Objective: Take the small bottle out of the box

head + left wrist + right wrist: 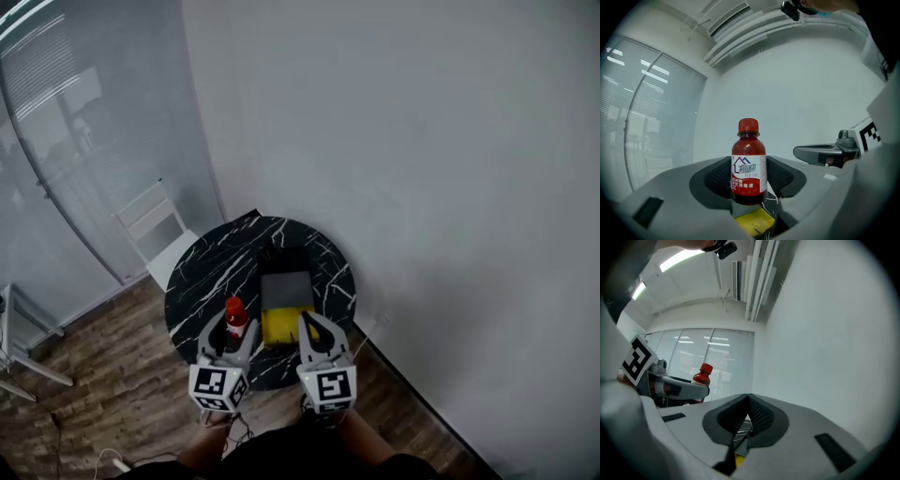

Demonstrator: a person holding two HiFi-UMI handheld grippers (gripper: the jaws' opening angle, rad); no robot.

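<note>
One bottle (748,161) clamped upright in the left hand-held gripper (234,333), over the round surface's (211,272) near edge. Right hand-held gripper (314,328) pressed together, empty, beside one box (286,291).

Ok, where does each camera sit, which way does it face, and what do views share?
Head view: on the person's head, facing steeply down at the table and box; left tool, right tool and forearms show.
Left gripper view: on the left tool, facing along its jaws, closed on the bottle, toward the wall; right tool at right.
Right gripper view: on the right tool, facing along its shut, empty jaws toward the blinds; left tool at left.
Shared: all three show the bottle.
</note>
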